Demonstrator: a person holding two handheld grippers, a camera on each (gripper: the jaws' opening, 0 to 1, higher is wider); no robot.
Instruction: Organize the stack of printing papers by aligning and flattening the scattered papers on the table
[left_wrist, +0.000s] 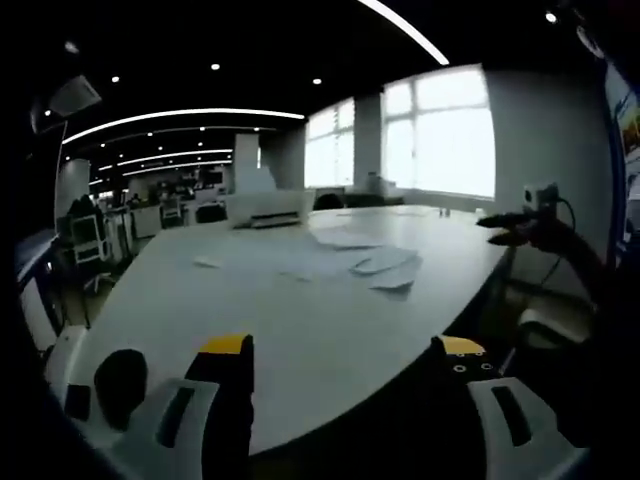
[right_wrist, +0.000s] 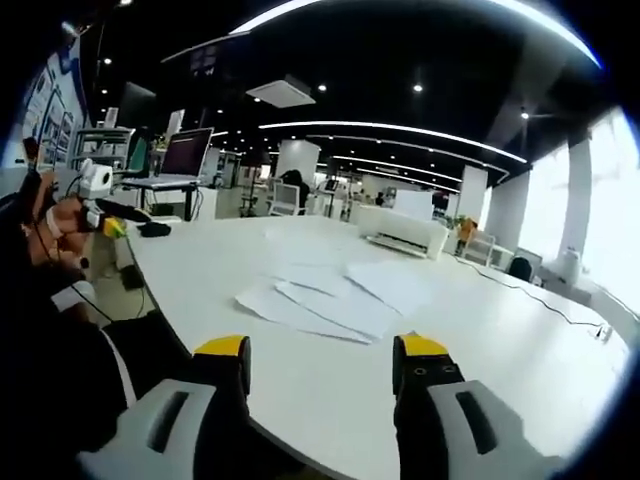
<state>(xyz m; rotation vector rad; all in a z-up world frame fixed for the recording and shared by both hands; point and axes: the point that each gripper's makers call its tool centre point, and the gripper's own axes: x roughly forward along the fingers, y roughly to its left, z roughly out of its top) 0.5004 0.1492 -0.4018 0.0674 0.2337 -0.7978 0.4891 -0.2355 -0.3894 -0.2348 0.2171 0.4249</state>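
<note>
Scattered papers (right_wrist: 335, 295) fanned mid-table (right_wrist: 520, 340), short of the printer (right_wrist: 405, 232). Probably thin, limp, slippery: best nudged at edges, pressed flat. Left gripper (left_wrist: 345, 365) and right gripper (right_wrist: 320, 365) spread apart, empty.

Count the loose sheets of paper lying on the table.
About 4 can be told apart in the right gripper view, fanned and overlapping mid-table: nearest sheet, middle sheet, right sheet, far sheet. More may be hidden underneath.
</note>
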